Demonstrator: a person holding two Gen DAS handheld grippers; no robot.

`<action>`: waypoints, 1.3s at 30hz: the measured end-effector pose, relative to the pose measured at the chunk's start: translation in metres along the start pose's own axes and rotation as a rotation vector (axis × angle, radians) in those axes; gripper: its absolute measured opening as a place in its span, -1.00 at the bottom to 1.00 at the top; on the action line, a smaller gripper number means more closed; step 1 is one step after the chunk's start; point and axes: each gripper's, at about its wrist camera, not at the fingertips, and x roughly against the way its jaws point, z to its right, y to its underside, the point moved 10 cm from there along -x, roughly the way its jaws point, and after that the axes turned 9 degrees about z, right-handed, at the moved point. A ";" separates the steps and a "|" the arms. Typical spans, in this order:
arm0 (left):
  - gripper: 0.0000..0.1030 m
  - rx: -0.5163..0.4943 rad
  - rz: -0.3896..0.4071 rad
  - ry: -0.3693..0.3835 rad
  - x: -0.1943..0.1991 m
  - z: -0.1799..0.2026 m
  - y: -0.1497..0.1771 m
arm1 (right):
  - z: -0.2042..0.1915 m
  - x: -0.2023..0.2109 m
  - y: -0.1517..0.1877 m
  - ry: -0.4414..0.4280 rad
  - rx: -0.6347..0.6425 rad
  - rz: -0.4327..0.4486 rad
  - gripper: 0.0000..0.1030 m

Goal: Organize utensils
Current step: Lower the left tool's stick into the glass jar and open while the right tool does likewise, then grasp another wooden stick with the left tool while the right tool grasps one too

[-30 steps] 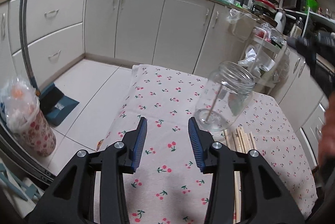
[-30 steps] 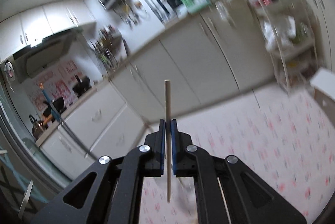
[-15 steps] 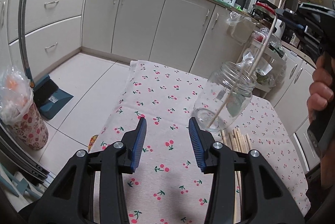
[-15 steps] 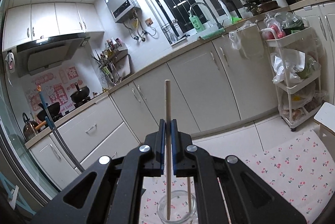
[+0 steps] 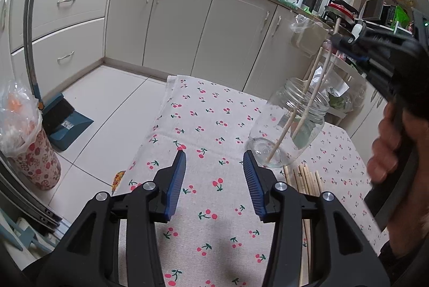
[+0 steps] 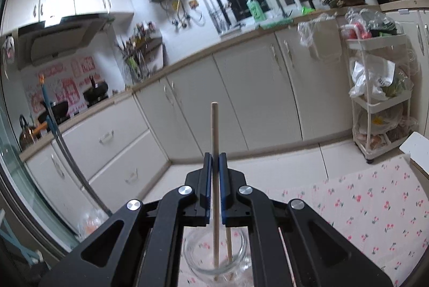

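Observation:
A clear glass jar [image 5: 291,123] stands on the cherry-print cloth [image 5: 214,131]; it also shows in the right wrist view [image 6: 214,254]. One wooden chopstick [image 5: 296,110] leans inside it. My right gripper [image 6: 214,161] is shut on a second chopstick [image 6: 214,131], held upright with its lower end inside the jar. It shows in the left wrist view [image 5: 339,41] above the jar. My left gripper [image 5: 214,159] is open and empty over the cloth, just left of the jar. Several more chopsticks [image 5: 305,179] lie on the cloth beside the jar.
White kitchen cabinets [image 5: 171,13] run behind the table. A blue dustpan with broom [image 5: 67,120] and a lined bin [image 5: 24,136] stand on the tiled floor to the left. A white shelf trolley [image 6: 380,94] stands at the right.
My right gripper has lowered the held chopstick into the jar, next to the one inside it. My left gripper has stayed open and shifted little.

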 end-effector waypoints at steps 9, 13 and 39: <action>-0.05 -0.035 -0.024 0.015 -0.001 0.010 0.007 | 0.030 0.041 0.039 0.029 -0.036 -0.128 -0.20; -0.04 -0.071 -0.055 0.050 0.000 0.026 0.013 | 0.073 0.077 0.086 0.131 -0.040 -0.273 -0.20; 0.00 -0.278 -0.330 0.058 -0.051 0.100 0.072 | 0.112 0.092 0.163 0.195 0.221 -0.542 -0.81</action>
